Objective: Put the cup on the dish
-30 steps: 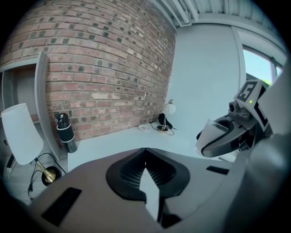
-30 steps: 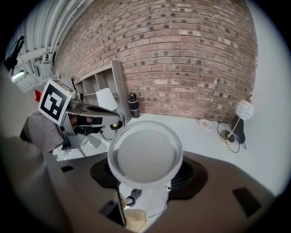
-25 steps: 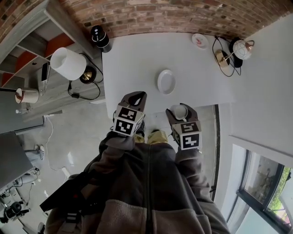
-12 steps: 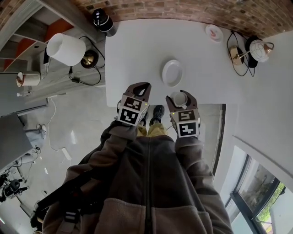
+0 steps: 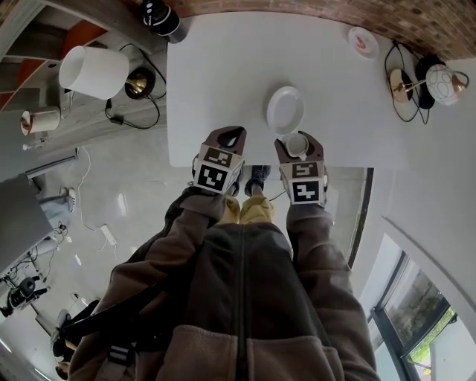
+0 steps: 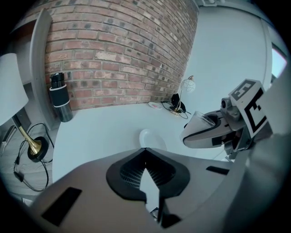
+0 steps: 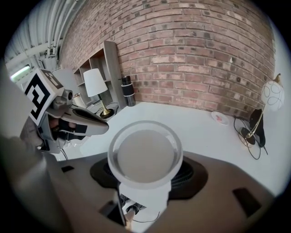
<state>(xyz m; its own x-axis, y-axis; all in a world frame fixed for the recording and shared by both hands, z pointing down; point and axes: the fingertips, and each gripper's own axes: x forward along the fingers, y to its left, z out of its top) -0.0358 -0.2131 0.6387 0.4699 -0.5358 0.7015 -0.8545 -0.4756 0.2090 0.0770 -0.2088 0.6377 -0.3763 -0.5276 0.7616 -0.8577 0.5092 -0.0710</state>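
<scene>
A white dish (image 5: 285, 110) lies on the white table (image 5: 223, 67), a little in from its near edge. My right gripper (image 5: 297, 145) is shut on a white cup (image 5: 296, 143), held upright over the table's near edge just short of the dish. In the right gripper view the cup (image 7: 145, 157) fills the space between the jaws and hides the dish. My left gripper (image 5: 226, 138) hangs beside it to the left, shut and empty, its tips meeting. From the left gripper view the dish (image 6: 152, 138) shows just past the left gripper (image 6: 145, 148).
A small plate with a red mark (image 5: 363, 42) sits at the table's far right. A globe lamp (image 5: 445, 83) and cables stand beside it. A black flask (image 5: 160, 16) is at the far left corner. A white-shaded lamp (image 5: 93, 72) stands off the table's left. Behind runs a brick wall (image 7: 182, 54).
Both grippers have moved forward to the table's near edge. The cup in the right gripper has come close to the dish. The grip has not changed.
</scene>
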